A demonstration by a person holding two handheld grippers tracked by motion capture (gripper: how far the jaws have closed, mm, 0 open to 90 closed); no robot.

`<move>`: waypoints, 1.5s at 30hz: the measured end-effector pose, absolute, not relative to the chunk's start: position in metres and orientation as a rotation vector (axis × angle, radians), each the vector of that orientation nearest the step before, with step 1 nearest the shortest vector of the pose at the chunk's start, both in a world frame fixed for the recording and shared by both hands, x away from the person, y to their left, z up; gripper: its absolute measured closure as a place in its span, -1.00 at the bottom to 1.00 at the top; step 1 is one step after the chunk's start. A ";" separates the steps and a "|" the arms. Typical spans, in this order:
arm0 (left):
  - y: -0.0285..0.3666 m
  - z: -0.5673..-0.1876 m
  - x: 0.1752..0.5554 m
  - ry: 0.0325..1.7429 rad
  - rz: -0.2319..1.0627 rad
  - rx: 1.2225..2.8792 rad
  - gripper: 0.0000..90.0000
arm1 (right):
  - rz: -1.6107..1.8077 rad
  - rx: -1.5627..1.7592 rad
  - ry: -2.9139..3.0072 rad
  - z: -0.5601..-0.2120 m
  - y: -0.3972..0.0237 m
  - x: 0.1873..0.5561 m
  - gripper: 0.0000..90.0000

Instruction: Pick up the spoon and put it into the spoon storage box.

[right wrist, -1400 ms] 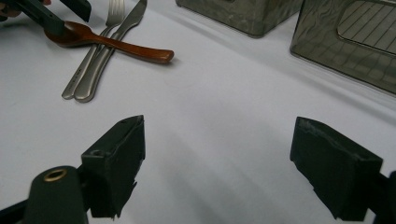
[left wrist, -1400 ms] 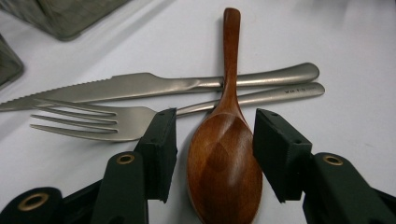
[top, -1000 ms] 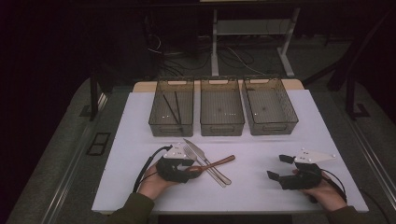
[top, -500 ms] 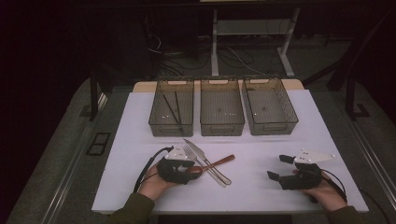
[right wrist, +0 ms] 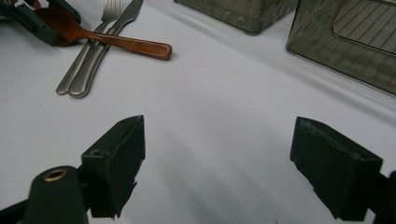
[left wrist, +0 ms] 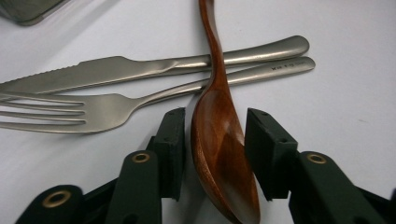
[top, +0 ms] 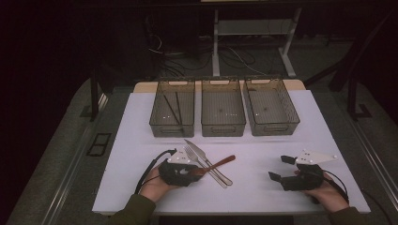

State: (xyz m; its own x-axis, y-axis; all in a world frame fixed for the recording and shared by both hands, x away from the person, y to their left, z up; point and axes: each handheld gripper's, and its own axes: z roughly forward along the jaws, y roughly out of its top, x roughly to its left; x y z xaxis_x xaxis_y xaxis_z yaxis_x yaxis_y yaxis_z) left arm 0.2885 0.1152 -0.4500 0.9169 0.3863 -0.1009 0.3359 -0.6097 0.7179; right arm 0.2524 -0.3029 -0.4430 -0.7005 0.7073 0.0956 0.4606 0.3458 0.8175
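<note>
- While its jaws have just been closing, the left claw [left wrist: 214, 154] straddles the wooden spoon's [left wrist: 219, 135] bowl, pads not quite touching.
- Spoon handle crosses the fork [left wrist: 93, 109] and knife [left wrist: 140, 70] on the bench [top: 263, 159].
- Right claw [right wrist: 219, 163] gapes wide, empty.

The wooden spoon's [left wrist: 222, 140] handle end, past the left gripper [left wrist: 212, 140], runs off the picture's top edge.
</note>
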 end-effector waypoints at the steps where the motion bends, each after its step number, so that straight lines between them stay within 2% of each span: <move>1: 0.115 -0.450 0.288 0.508 0.083 2.278 0.31 | 1.281 1.043 2.337 -0.443 -0.303 0.252 -0.62; 29: 0.105 -0.444 0.281 0.458 0.139 2.368 0.66 | 1.271 1.039 2.344 -0.444 -0.302 0.252 -0.62; 45: 0.105 -0.442 0.281 0.464 0.137 2.361 0.73 | 1.274 1.036 2.343 -0.443 -0.303 0.252 -0.62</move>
State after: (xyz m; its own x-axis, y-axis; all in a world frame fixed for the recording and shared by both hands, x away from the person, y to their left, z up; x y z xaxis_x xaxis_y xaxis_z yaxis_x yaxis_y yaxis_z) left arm 0.2807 0.1053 -0.4416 0.9297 0.3671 -0.0312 0.2909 -0.6797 0.6734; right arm 0.2522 -0.3026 -0.4433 -0.7039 0.7046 0.0899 0.4584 0.3539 0.8152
